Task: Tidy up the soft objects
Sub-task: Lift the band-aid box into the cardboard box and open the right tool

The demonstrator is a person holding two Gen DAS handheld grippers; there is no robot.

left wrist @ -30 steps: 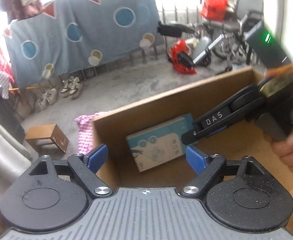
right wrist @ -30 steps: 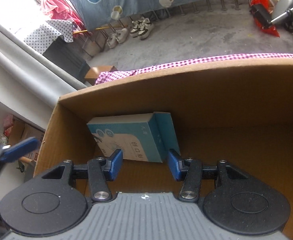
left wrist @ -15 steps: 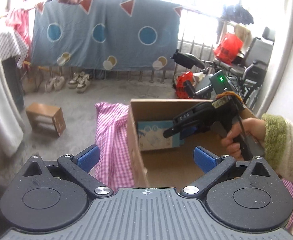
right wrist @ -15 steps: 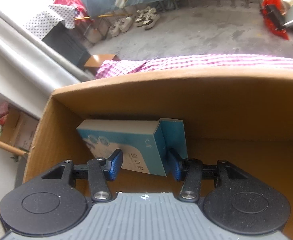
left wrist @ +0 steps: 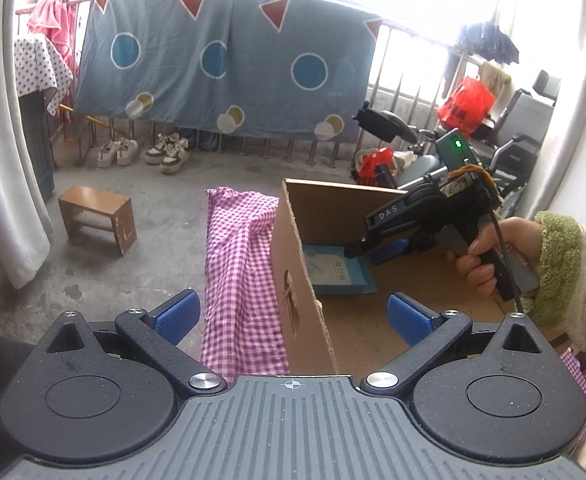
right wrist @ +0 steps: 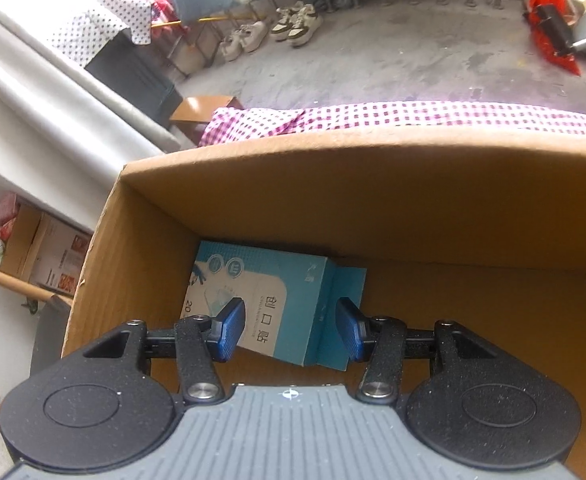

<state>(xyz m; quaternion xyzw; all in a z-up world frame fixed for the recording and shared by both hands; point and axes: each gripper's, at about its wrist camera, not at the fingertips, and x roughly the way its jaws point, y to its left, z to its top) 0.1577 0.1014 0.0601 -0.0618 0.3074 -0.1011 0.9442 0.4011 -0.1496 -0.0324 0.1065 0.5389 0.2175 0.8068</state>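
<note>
A blue packet (right wrist: 269, 304) lies on the floor of an open cardboard box (right wrist: 373, 200), tucked into its far left corner against the far wall. The right gripper (right wrist: 289, 330) reaches into the box with its jaws spread on either side of the packet; whether the pads touch it is hard to tell, but they seem just apart from it. The left gripper (left wrist: 291, 316) hangs outside, over the box's left wall, spread wide and holding nothing. The box stands on a pink checked cloth (left wrist: 241, 280) that drapes over the tabletop edge.
</note>
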